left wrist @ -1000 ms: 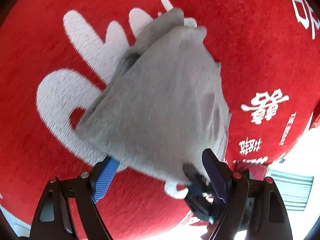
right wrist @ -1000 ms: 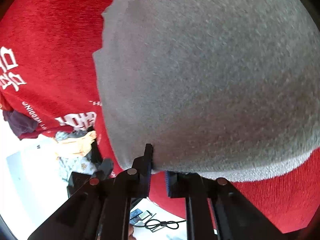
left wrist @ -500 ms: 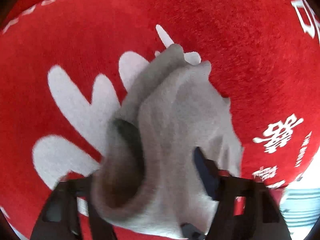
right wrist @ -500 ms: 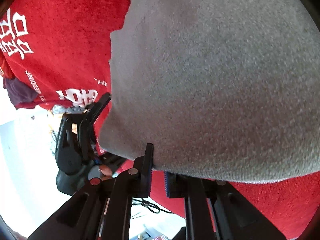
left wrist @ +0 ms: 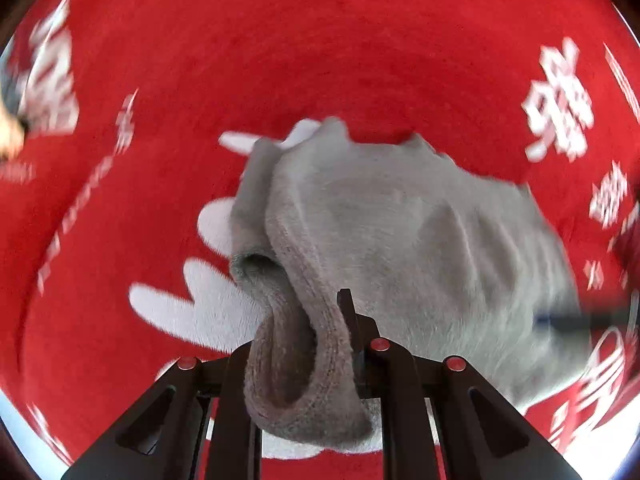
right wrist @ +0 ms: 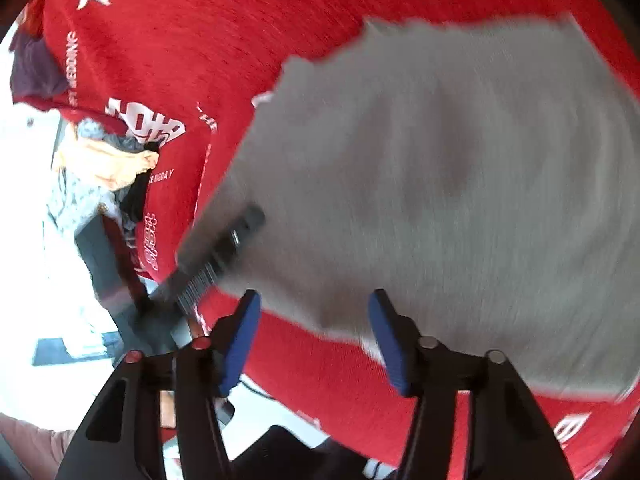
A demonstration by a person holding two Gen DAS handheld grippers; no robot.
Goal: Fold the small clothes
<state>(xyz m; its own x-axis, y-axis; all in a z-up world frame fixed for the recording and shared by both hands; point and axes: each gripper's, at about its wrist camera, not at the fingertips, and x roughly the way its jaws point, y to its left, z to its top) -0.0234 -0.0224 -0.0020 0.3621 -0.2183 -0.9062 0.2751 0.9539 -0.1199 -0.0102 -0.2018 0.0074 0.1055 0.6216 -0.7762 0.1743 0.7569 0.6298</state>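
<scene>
A red cloth (left wrist: 320, 60) printed with white characters fills the ground of both wrist views, beyond and below the jaws. On it lies a grey sock (left wrist: 420, 240), its body spreading ahead and to the right of the left gripper (left wrist: 308, 344), its ribbed cuff drawn up between that gripper's jaws. These jaws are closing and stand nearly together, the pads pressing the cuff from both sides; a second ago they stood wide apart with the sock merely lying between them. In the right wrist view the sock (right wrist: 440, 180) lies ahead of and beyond the right gripper (right wrist: 316, 332), whose blue-padded jaws are opening and stand well apart, with only the sock's near edge reaching in between them and neither pad touching it; a second ago they were clamped on that edge. To the left of these jaws the left gripper's dark fingers (right wrist: 224, 248) meet the sock's border, and farther left a heap of mixed clothes (right wrist: 104, 168) lies off the cloth's edge.
</scene>
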